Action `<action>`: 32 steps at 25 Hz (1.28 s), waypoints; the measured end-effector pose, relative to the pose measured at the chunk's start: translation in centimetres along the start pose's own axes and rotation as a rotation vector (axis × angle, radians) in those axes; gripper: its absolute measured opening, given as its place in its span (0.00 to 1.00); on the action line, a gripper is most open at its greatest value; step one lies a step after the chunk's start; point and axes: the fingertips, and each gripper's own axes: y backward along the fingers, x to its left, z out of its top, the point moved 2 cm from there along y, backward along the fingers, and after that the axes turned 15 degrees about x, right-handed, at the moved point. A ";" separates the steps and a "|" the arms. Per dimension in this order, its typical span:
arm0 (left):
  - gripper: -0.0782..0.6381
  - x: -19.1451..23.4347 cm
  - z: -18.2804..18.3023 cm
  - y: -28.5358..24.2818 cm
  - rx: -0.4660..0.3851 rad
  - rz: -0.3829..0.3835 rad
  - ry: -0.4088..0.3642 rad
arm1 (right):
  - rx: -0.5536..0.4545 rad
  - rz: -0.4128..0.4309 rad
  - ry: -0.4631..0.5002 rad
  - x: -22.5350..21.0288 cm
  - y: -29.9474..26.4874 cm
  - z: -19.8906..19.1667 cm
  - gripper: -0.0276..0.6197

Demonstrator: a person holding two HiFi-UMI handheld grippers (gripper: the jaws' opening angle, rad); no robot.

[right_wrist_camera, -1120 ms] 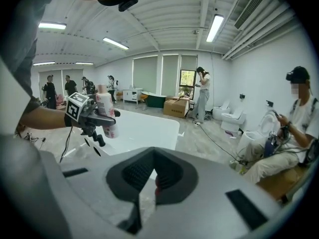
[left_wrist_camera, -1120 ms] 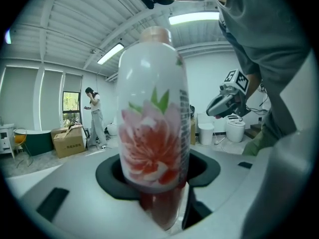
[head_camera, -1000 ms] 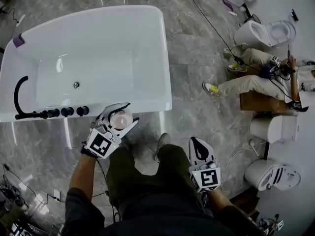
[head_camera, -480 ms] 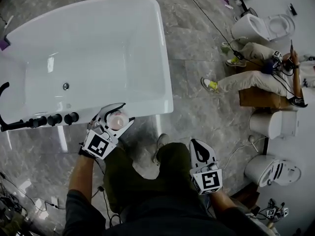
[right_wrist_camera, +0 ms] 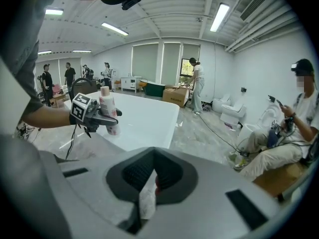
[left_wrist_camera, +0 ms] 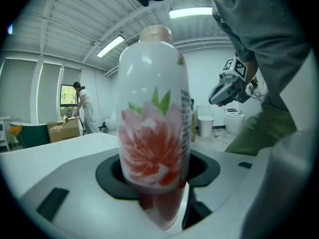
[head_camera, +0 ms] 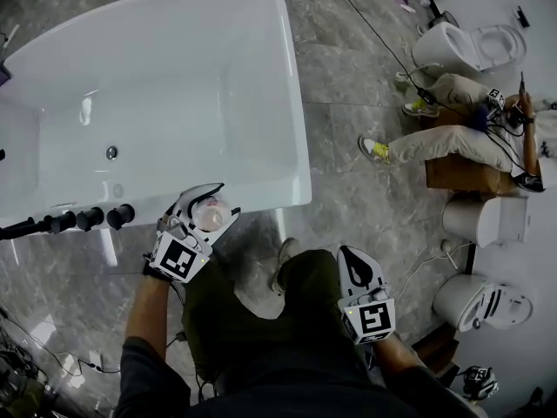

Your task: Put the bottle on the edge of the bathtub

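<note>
left gripper point(head_camera: 213, 205) pinches a white flower-print plastic bottle with beige cap point(left_wrist_camera: 154, 118), upright, in the air at the near rim of the white glossy bathtub point(head_camera: 294, 129), right of the black tap knobs point(head_camera: 87, 219). right gripper point(head_camera: 355, 266) jaws pressed together, empty, near right.

In the head view the bottle point(head_camera: 210, 214) was mostly hidden inside the left gripper point(head_camera: 223, 202); only its cap showed. The left edge cut off the bathtub point(head_camera: 298, 146) and its black faucet point(head_camera: 24, 227). In the left gripper view the bottle's small print was too blurred to read, and its base seemed sunk between the jaws.
</note>
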 end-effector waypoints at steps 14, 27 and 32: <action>0.44 -0.3 -2.6 -1.9 -0.007 0.000 0.012 | 0.030 0.011 0.020 -0.5 -2.3 -1.5 0.04; 0.45 -0.2 -2.7 -1.8 0.004 -0.018 0.038 | 0.037 0.029 0.032 -0.2 -2.8 -1.2 0.04; 0.49 -0.2 -3.6 -1.8 0.023 -0.021 0.038 | 0.039 0.034 0.031 0.1 -2.8 -1.2 0.04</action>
